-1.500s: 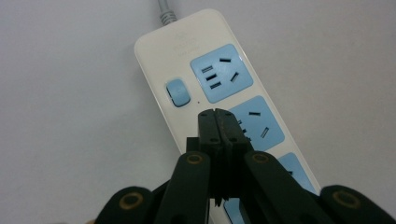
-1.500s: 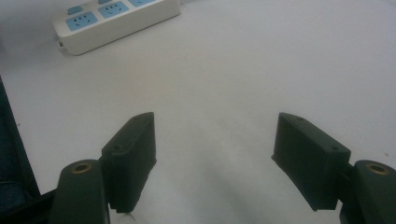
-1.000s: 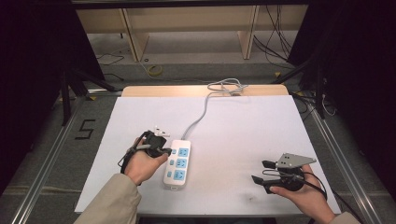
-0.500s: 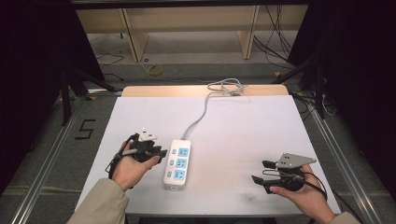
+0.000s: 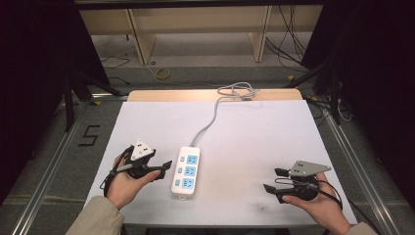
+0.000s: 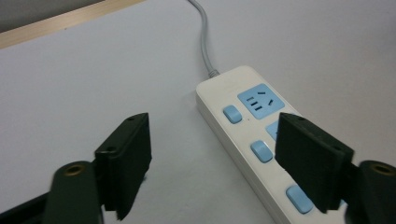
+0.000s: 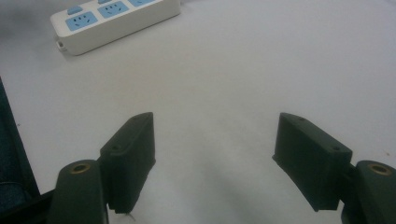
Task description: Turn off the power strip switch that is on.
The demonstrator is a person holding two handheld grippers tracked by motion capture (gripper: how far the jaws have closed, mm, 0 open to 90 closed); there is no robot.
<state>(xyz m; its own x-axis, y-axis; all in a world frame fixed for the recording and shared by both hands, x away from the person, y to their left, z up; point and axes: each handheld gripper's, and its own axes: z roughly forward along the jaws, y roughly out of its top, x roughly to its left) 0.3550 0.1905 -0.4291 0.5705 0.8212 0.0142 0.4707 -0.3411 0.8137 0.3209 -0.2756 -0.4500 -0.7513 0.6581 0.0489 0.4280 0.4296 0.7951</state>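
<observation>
Left gripper [image 5: 164, 169], jaws just opened wide and empty, sits just left of the white power strip [image 5: 186, 171]. Right gripper [image 5: 274, 180] rests open, well right. The strip's grey cord [image 5: 208, 125] trails away.

power strip [image 5: 186, 171] lies on the table [image 5: 244, 127] between left gripper [image 5: 161, 169] and right gripper [image 5: 274, 180].

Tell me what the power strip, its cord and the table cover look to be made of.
Power strip: looks like hard moulded plastic, white body with light blue sockets and switches, smooth with a faint sheen. Cord: grey, flexible, likely rubber or vinyl sheathing, since it bends in soft curves. Table cover: matte white sheet, perhaps paper or laminate; a wooden edge shows at the far side.
</observation>
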